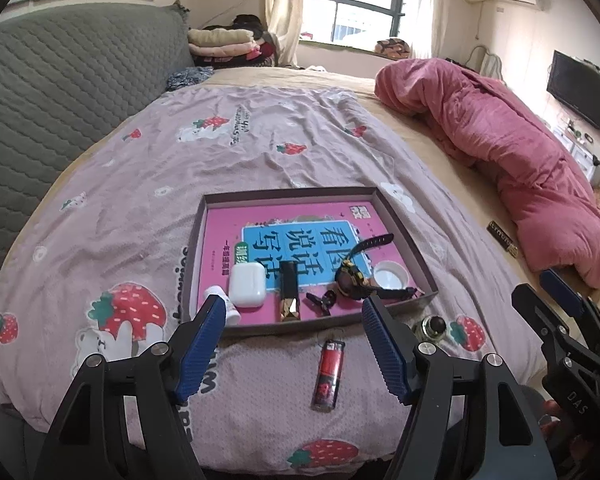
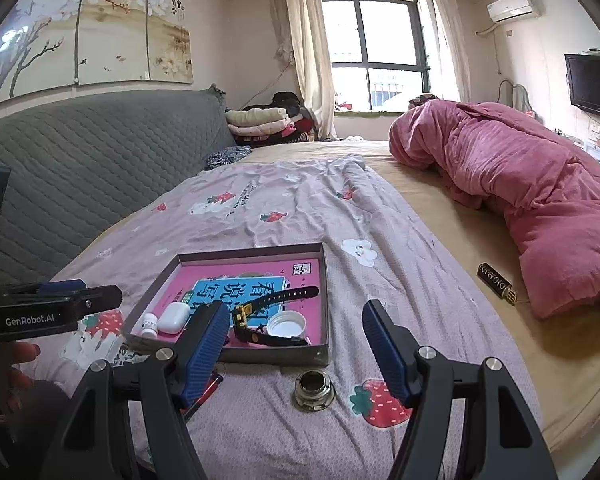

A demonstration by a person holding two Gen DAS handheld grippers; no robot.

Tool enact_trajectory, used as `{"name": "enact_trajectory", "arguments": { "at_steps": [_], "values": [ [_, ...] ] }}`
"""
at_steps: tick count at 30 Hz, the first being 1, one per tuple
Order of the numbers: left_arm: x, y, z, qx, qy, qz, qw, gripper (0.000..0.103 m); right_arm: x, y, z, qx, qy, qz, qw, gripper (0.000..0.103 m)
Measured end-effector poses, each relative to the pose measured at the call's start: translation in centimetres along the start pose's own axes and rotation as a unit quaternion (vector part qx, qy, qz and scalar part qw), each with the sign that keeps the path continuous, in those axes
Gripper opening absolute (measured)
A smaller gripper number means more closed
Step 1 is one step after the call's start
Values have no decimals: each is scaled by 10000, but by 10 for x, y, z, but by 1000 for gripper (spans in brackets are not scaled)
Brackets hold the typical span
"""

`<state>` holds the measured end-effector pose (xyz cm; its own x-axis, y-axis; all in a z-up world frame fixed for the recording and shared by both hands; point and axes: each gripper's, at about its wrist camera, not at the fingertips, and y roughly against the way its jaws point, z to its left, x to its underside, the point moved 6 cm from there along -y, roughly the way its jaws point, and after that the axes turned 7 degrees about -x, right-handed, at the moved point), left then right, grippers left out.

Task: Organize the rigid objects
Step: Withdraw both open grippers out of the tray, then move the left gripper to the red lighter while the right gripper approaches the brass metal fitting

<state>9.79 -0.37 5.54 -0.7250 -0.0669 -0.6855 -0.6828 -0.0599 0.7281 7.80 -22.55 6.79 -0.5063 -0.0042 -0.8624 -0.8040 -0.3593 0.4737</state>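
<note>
Both tongs, left [image 1: 292, 336] and right [image 2: 294, 344], gape with nothing in them. That red lighter [image 1: 329, 376] on the bed looks light, stiff, slick; I'd pinch mid-body.

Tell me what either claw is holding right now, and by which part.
Nothing. The left claw and right claw are both open and empty; the lighter lies loose on the bedsheet.
</note>
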Motion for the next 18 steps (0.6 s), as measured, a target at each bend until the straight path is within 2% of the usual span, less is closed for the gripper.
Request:
{"name": "enact_trajectory", "arguments": {
  "at_steps": [5,9,13,18],
  "values": [
    [12,-5,-7,36,-110,166,9998,72,9,-5,0,-47,-62,202,9998,69],
    [32,-15,-13,92,-189,382,9991,72,22,-16,3,-200,-86,542,9983,69],
    [53,-31,-14,69,-243,709,9972,72,38,-26,6,-98,7,859,9963,69],
    [67,-44,-16,108,-216,932,9954,72,45,-33,8,-54,97,974,9952,69]
  ]
}}
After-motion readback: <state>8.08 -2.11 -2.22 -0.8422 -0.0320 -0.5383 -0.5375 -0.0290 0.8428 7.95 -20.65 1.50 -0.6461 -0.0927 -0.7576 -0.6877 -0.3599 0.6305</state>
